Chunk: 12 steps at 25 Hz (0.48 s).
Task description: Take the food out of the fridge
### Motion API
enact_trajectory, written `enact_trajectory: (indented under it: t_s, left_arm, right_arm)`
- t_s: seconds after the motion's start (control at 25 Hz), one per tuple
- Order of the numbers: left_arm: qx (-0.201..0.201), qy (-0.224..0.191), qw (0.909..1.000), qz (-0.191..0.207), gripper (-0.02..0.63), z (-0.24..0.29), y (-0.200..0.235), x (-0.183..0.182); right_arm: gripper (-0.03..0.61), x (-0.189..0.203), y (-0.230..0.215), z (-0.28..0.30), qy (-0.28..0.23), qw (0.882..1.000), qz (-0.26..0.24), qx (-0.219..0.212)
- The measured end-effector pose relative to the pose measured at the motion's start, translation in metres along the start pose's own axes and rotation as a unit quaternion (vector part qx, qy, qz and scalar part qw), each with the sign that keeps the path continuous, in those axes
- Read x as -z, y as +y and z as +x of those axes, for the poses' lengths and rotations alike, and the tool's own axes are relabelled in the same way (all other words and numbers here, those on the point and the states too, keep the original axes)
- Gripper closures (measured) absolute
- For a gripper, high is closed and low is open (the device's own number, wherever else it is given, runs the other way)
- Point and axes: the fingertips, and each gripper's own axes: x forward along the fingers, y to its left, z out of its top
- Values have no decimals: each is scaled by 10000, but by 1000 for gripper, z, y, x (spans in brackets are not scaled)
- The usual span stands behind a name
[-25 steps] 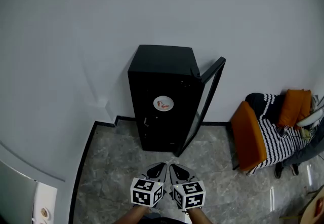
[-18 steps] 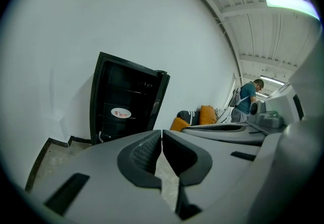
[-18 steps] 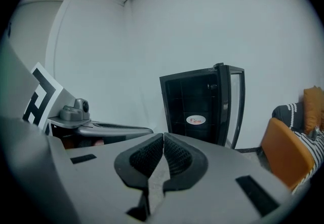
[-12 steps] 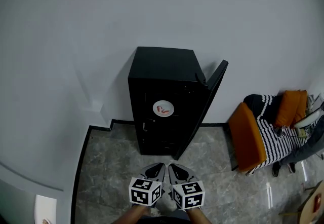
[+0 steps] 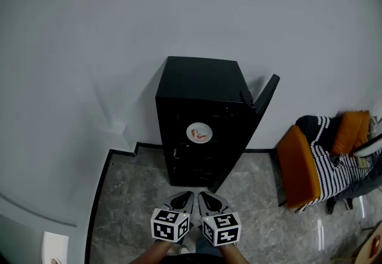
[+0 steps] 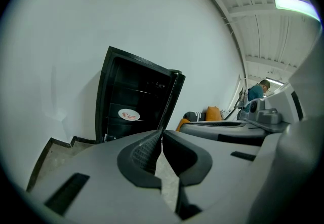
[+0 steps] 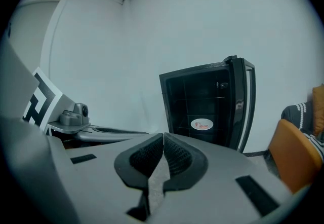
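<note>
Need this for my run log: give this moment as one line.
left hand-held gripper: shut, empty | right hand-held gripper: shut, empty | fridge: open | plate of food: inside fridge, untouched

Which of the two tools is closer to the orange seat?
Right. The right tool lies left of the orange seat, apart from it; the left tool sits just beyond, farther left.

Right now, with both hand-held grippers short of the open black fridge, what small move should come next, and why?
Probably carry both forward towards the black fridge. Its door stands open, the white plate of reddish food sits on a shelf inside, and the left hand-held gripper and right hand-held gripper are shut, empty and well short of it.
</note>
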Motion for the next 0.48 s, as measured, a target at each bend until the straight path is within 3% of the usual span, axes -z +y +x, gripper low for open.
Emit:
enact_trajectory:
  t_s: [0.48]
  left_arm:
    - [-203,68,9997,-114,592,85,19,-43]
  right_arm:
    - [557,-38,-68,60,88,9997,19,-214]
